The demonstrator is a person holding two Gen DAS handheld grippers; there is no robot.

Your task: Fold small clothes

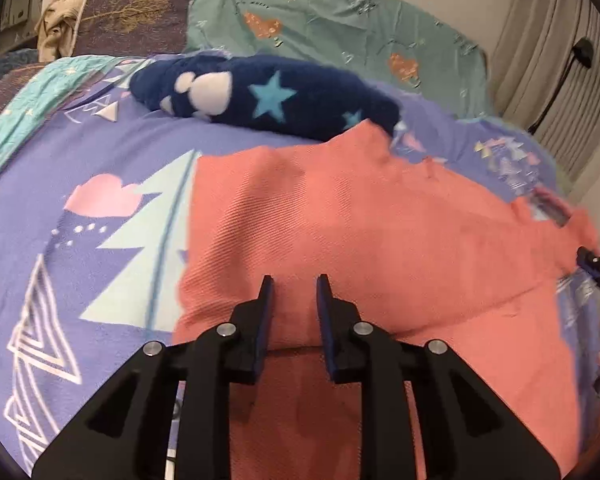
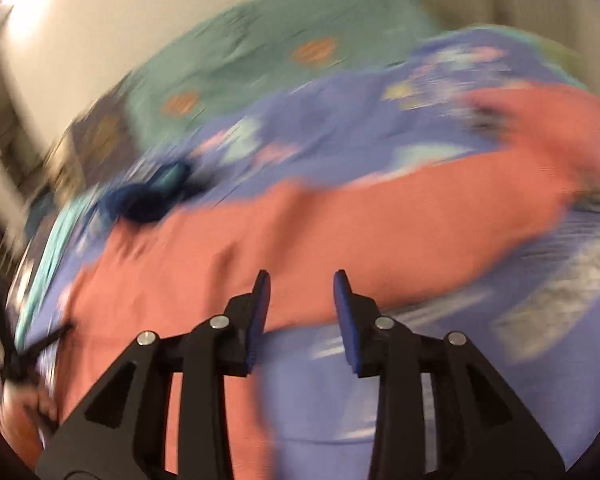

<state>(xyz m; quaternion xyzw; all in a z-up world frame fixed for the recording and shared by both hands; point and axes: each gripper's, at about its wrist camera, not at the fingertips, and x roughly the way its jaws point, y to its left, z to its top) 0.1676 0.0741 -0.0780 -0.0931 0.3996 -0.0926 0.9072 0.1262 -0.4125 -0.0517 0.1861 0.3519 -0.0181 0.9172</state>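
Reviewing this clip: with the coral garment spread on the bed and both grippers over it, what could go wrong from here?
1. The left gripper seems to pinch a fold of the coral garment; a thin bite could slip.
2. The right gripper is open and its view is blurred, so a hasty grab may miss the hem.
3. The navy fleece touches the garment's far edge and could get dragged.

A purple patterned bedspread [image 1: 60, 152] covers the bed, beige curtain [image 1: 548, 40] behind.
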